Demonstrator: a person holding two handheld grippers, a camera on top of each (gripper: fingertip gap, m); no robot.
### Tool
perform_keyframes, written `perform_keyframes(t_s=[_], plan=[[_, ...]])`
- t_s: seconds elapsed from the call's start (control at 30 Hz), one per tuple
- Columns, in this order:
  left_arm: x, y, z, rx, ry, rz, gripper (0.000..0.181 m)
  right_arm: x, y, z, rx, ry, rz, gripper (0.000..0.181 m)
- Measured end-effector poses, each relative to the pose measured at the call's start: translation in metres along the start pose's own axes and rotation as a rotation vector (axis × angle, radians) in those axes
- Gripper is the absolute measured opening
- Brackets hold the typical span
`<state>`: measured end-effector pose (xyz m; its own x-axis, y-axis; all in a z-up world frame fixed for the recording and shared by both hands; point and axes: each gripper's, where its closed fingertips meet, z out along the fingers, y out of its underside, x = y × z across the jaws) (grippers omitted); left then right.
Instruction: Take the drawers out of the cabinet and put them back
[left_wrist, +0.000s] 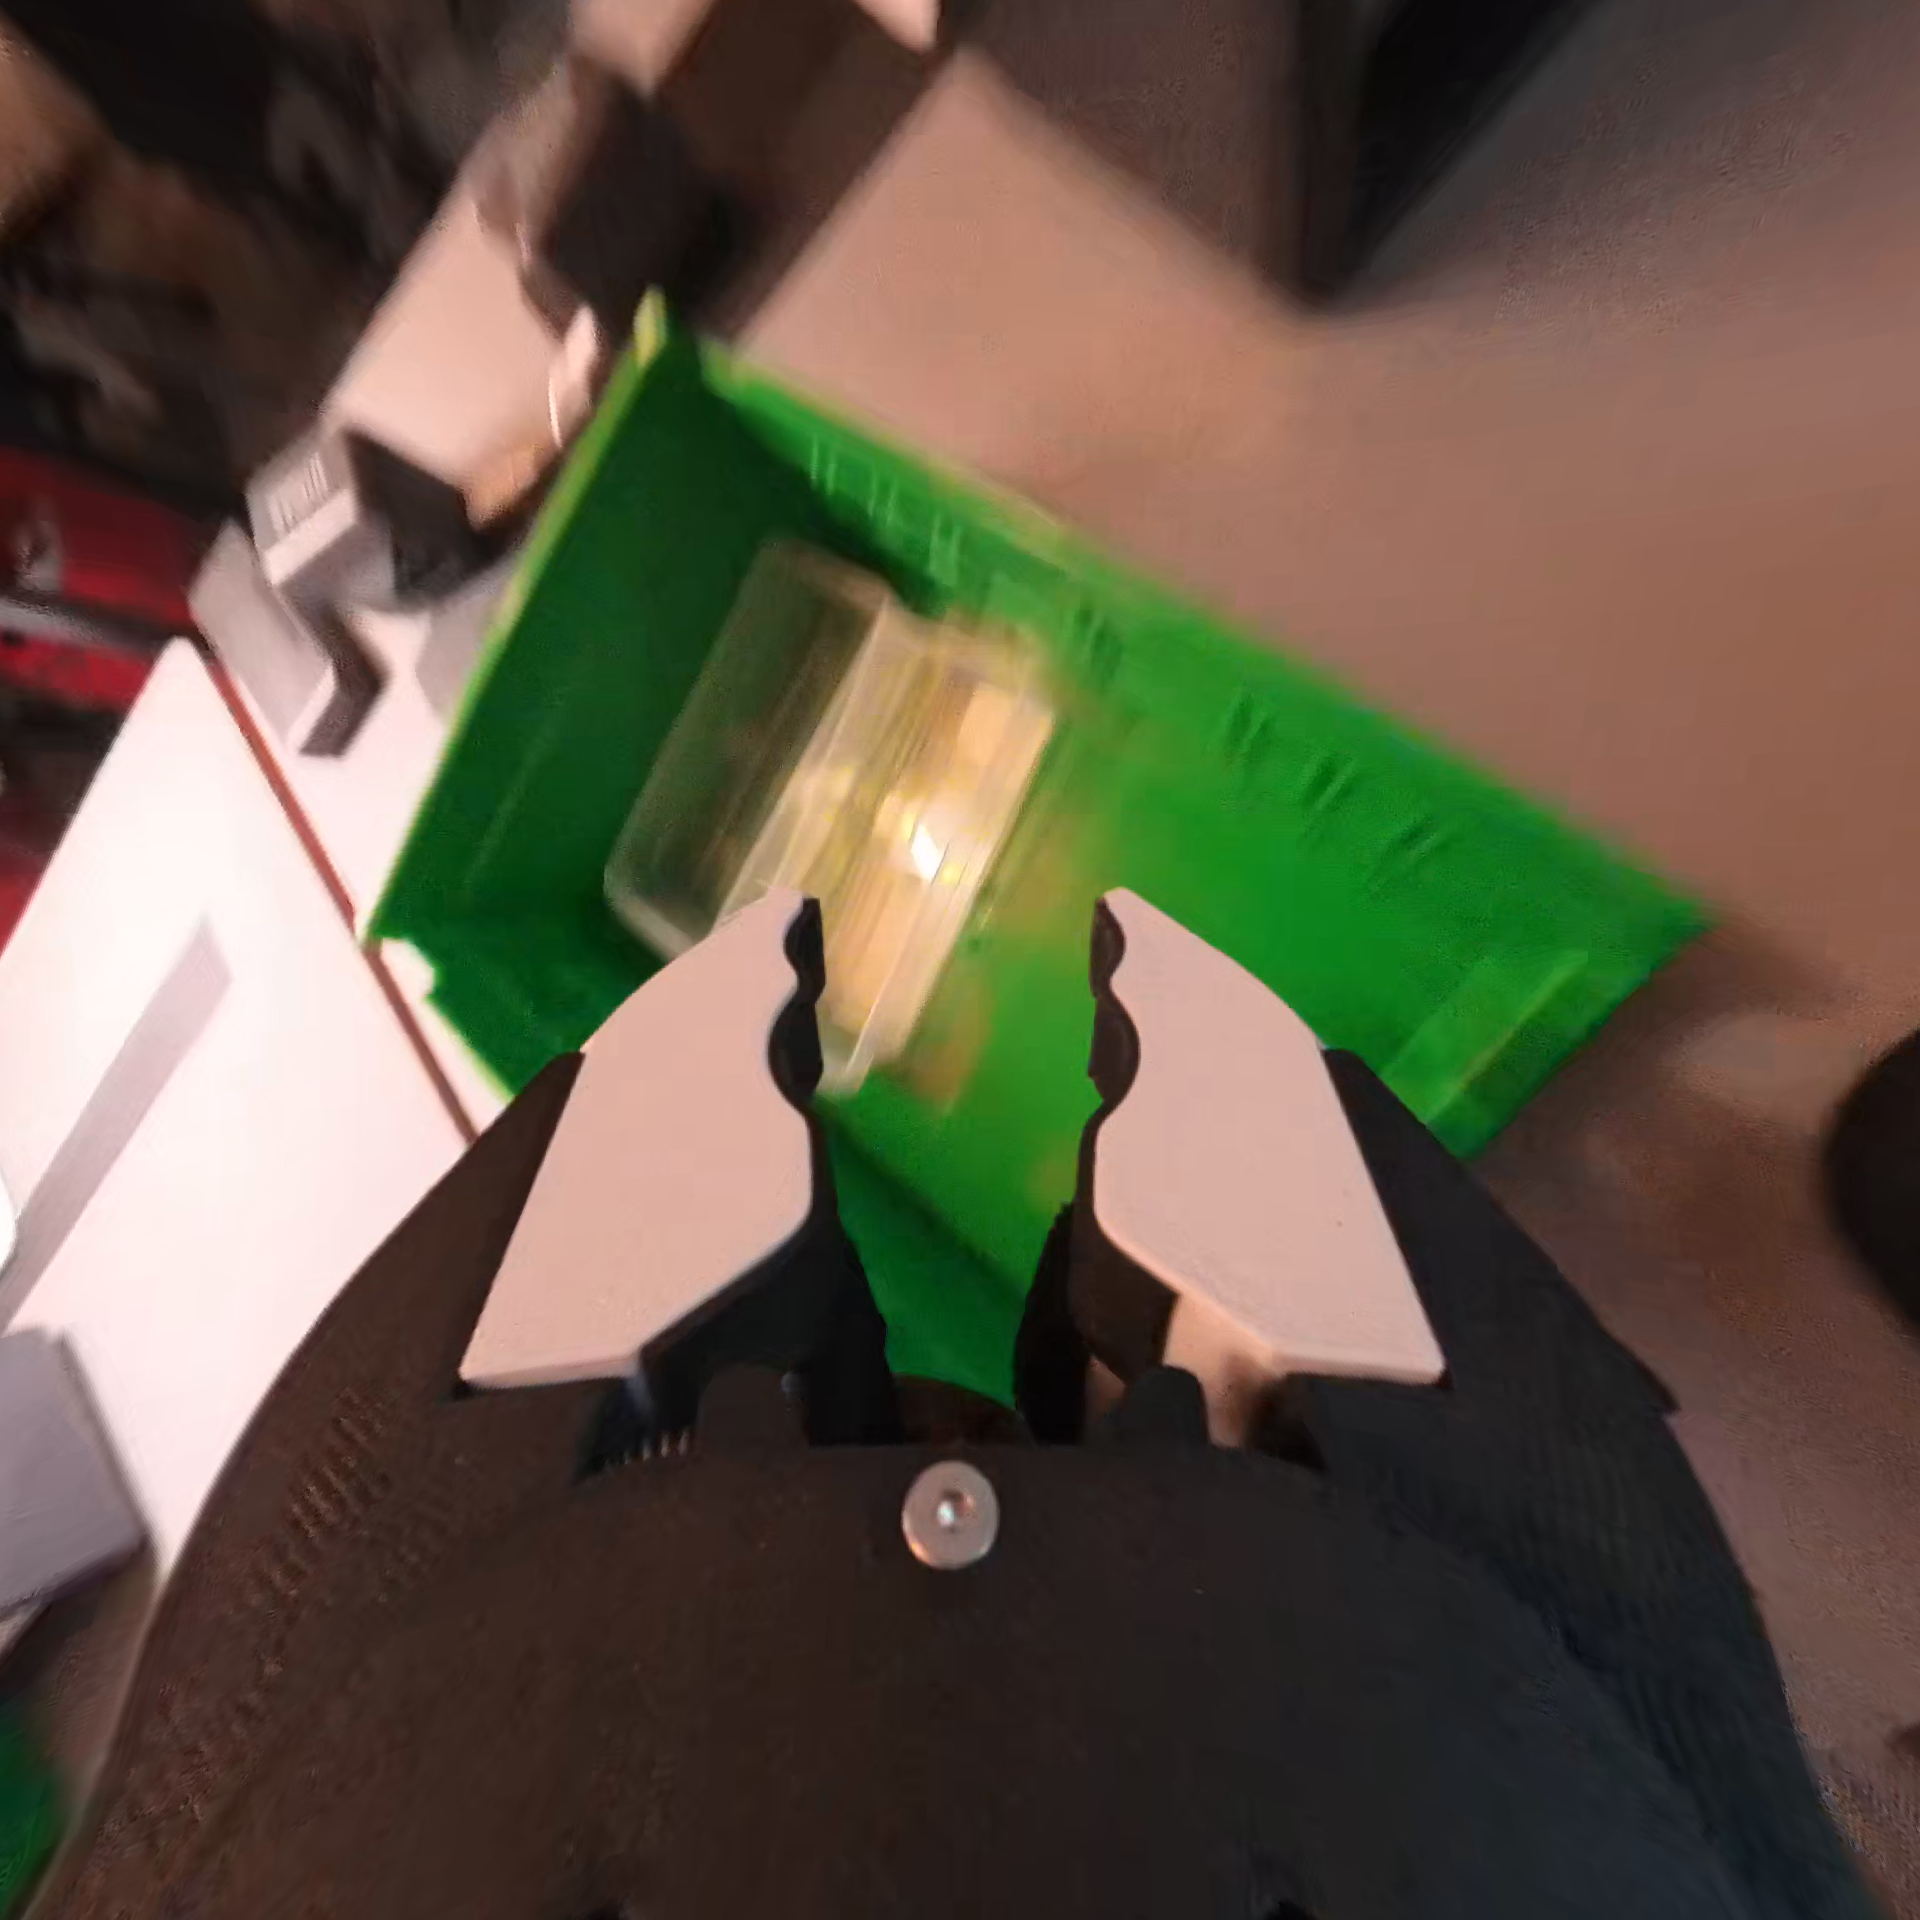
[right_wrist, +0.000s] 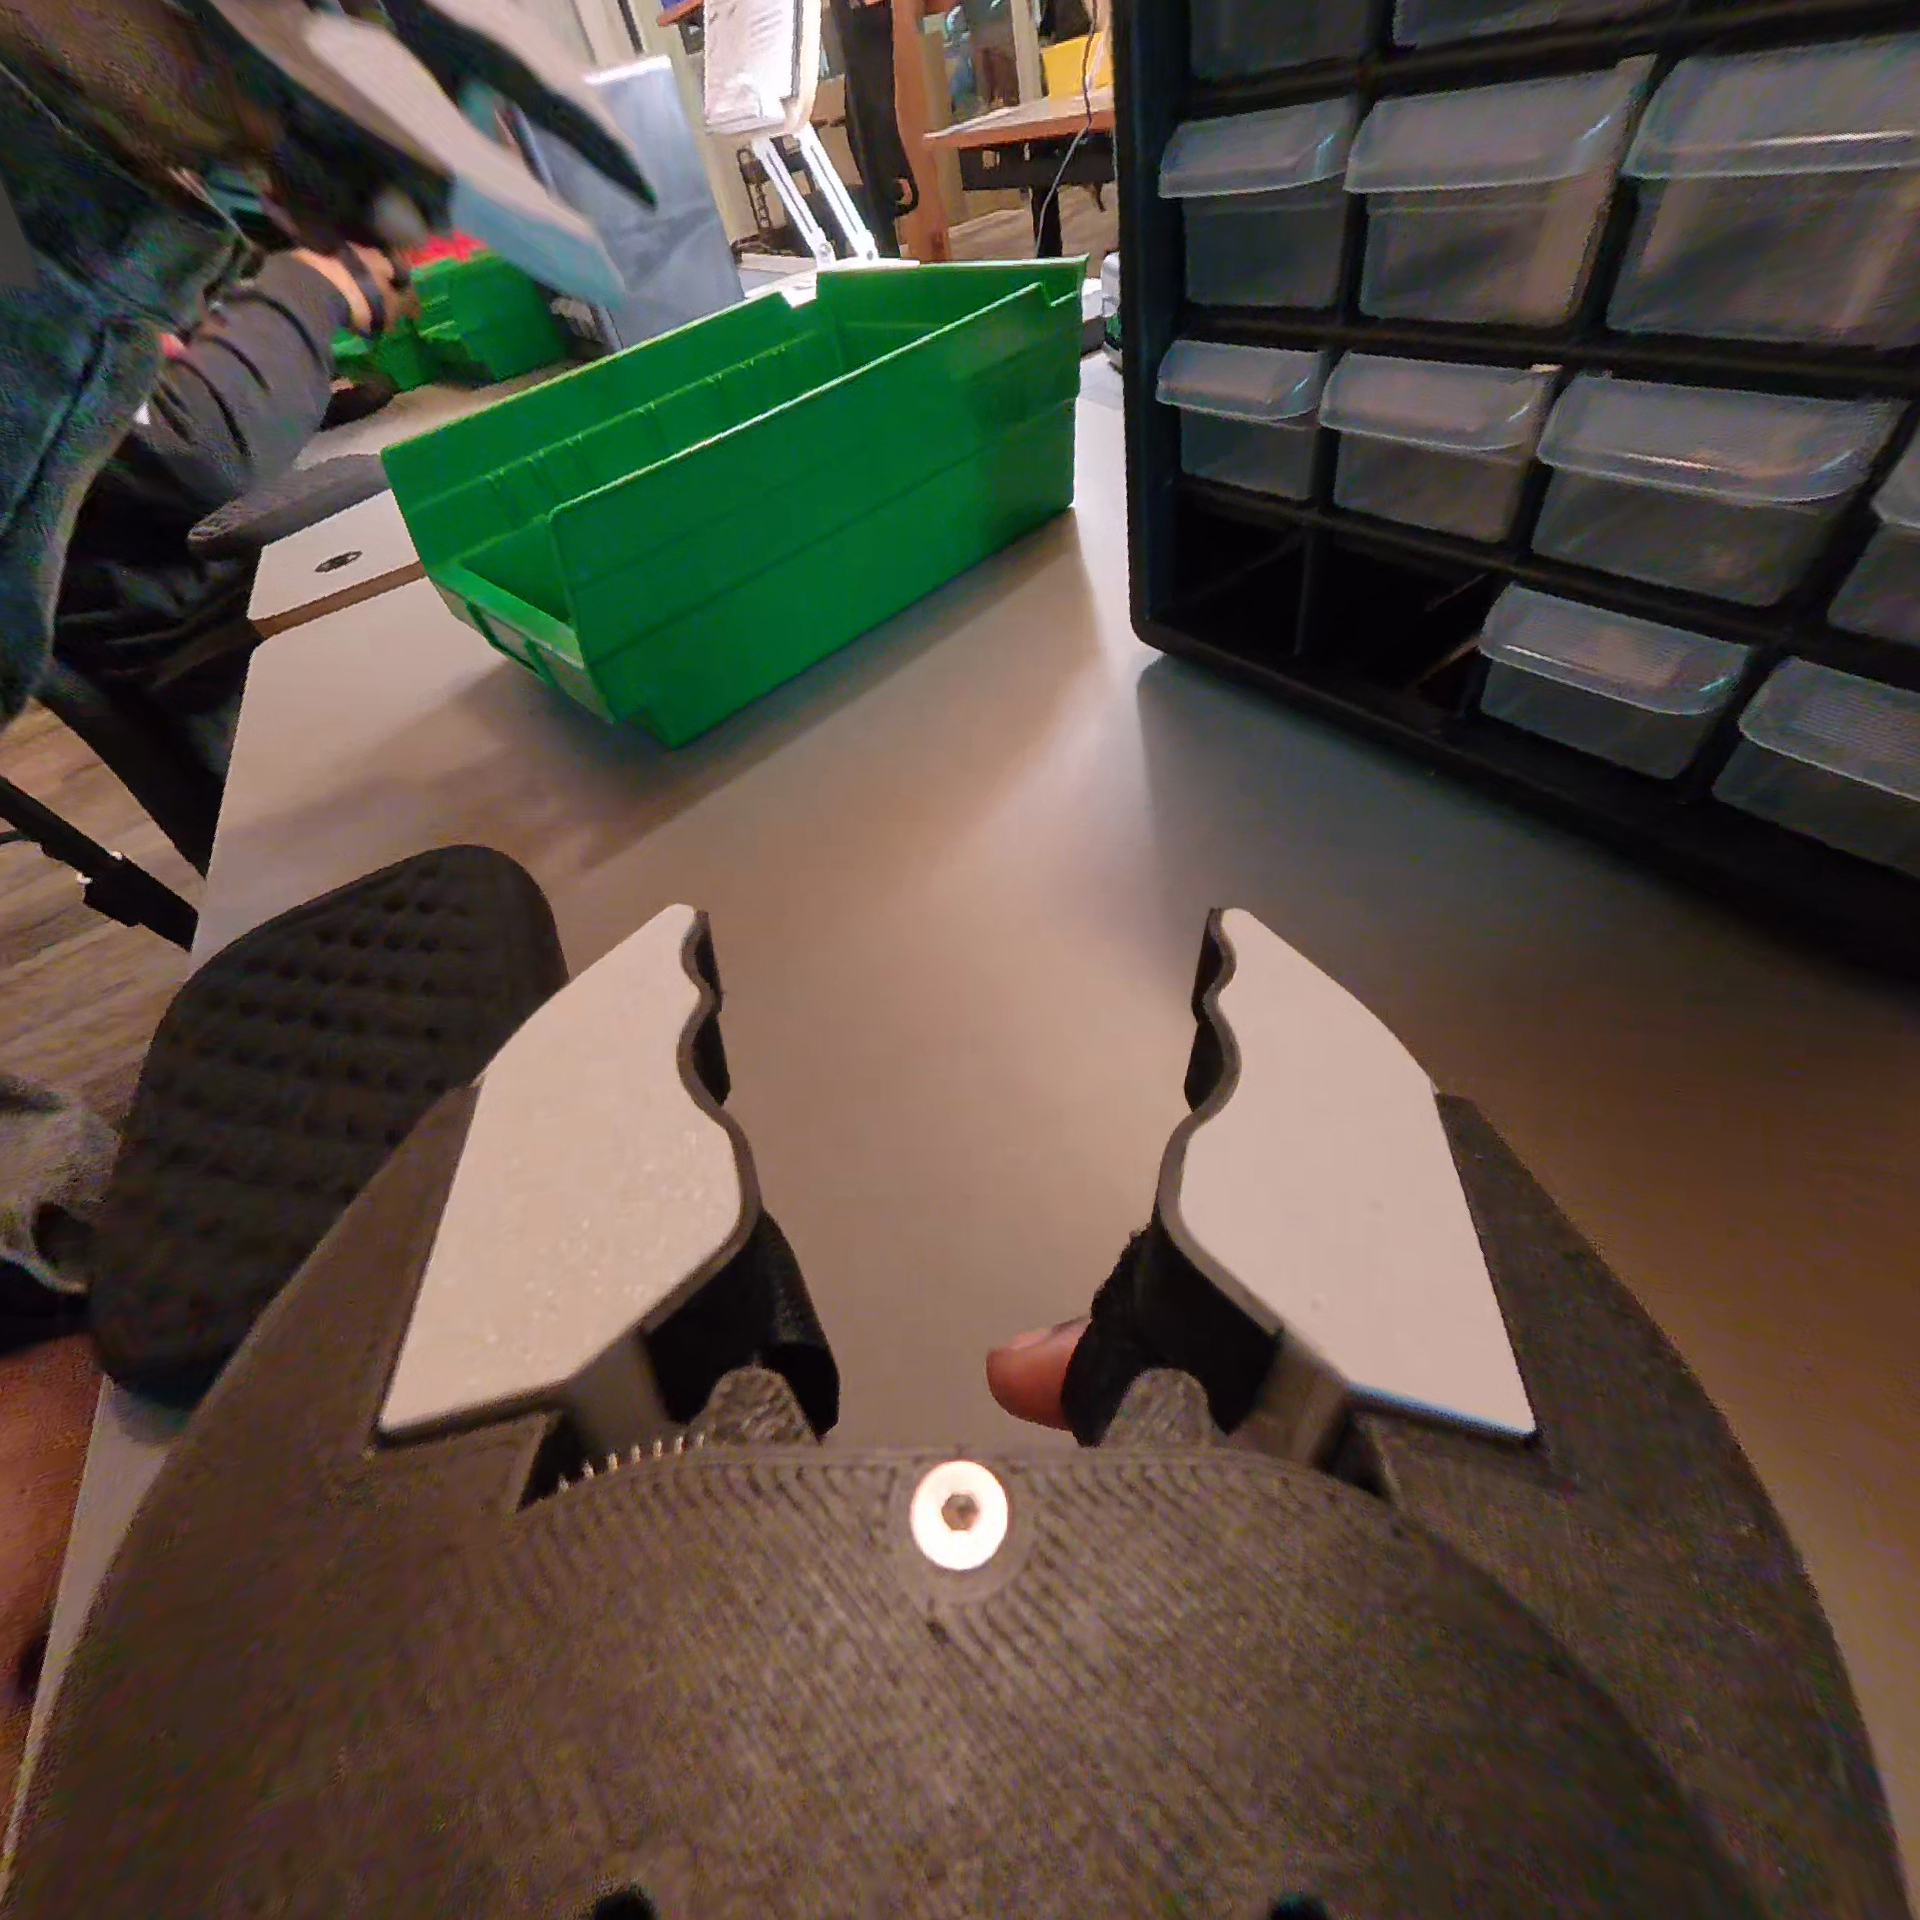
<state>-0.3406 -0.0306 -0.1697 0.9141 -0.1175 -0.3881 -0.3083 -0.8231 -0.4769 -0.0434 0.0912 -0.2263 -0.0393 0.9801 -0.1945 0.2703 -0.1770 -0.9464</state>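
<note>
Hovering above a green bin (left_wrist: 1195, 790) on a grey desk (left_wrist: 1403, 416), the left gripper (left_wrist: 951, 935) looks almost straight down into it, its two grey fingers parted by a moderate gap with nothing between them. Inside the bin lies one clear plastic drawer (left_wrist: 821, 769), blurred by motion; it sits directly under and just ahead of the fingertips, and its long axis runs roughly along the line the gripper points, tilted a little to the left. Whether the fingers are above the drawer or level with its walls cannot be told from the blur. In the right wrist view, the right gripper (right_wrist: 956, 935) rests low over the bare desk, spread wide and empty, well apart from the bin (right_wrist: 769, 520), which stands ahead and slightly left. The black cabinet (right_wrist: 1143, 436) stands ahead to the right, just beside the bin's far end, with rows of clear drawers (right_wrist: 1475, 208) in place and two dark, empty slots (right_wrist: 1309, 613) in its lower left corner. The left gripper shows as a blur at the upper left of that view, above the bin. Judging from this, the left gripper is much the nearer to the loose drawer, so a descent with the fingers straddling its narrow width looks likely, followed by a carry rightward to an open slot
</note>
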Motion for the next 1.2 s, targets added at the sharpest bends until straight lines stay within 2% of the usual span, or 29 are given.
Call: perform_keyframes(t_s=[0.03, 0.13, 0.43, 0.5, 0.6, 0.67, 0.77, 0.87, 0.93, 1.0, 1.03, 1.1, 1.2], plan=[[-0.005, 0.021, 0.011, -0.066, -0.015, 0.017, 0.049, -0.001, 0.002, 0.001, -0.009, 0.000, -0.008, 0.088], [-0.015, 0.053, 0.036, -0.156, -0.015, 0.059, 0.049, -0.003, 0.005, 0.003, -0.031, -0.004, -0.030, 0.086], [-0.017, 0.075, 0.096, -0.297, 0.096, 0.129, 0.033, -0.001, 0.007, 0.002, -0.037, 0.002, -0.027, 0.083], [-0.015, 0.077, 0.100, -0.300, 0.103, 0.137, 0.011, -0.002, 0.008, 0.002, -0.040, -0.002, -0.028, 0.083], [-0.009, 0.064, 0.089, -0.221, 0.104, 0.105, 0.004, -0.003, 0.009, 0.003, -0.050, -0.006, -0.040, 0.083], [-0.007, 0.048, 0.072, -0.119, 0.077, 0.062, 0.002, -0.005, 0.009, 0.003, -0.050, -0.007, -0.053, 0.083], [-0.015, 0.017, 0.032, 0.072, -0.072, -0.002, 0.002, -0.006, 0.007, 0.003, -0.043, -0.005, -0.077, 0.083], [0.003, -0.032, -0.016, 0.392, -0.139, -0.039, 0.002, -0.009, 0.002, 0.002, -0.019, 0.001, -0.113, 0.083], [0.032, -0.070, -0.049, 0.671, -0.111, -0.129, 0.002, -0.010, -0.006, 0.000, 0.022, 0.017, -0.162, 0.082], [0.075, -0.105, -0.077, 0.954, 0.046, -0.272, 0.001, -0.012, -0.019, -0.005, 0.093, 0.054, -0.228, 0.082], [0.099, -0.119, -0.086, 1.050, 0.153, -0.341, 0.001, -0.013, -0.027, -0.008, 0.132, 0.083, -0.266, 0.083], [0.137, -0.142, -0.096, 1.184, 0.353, -0.489, 0.001, -0.015, -0.040, -0.017, 0.199, 0.145, -0.360, 0.084], [0.167, -0.169, -0.108, 1.388, 0.633, -0.800, 0.001, -0.019, -0.058, -0.030, 0.299, 0.261, -0.516, 0.079]])
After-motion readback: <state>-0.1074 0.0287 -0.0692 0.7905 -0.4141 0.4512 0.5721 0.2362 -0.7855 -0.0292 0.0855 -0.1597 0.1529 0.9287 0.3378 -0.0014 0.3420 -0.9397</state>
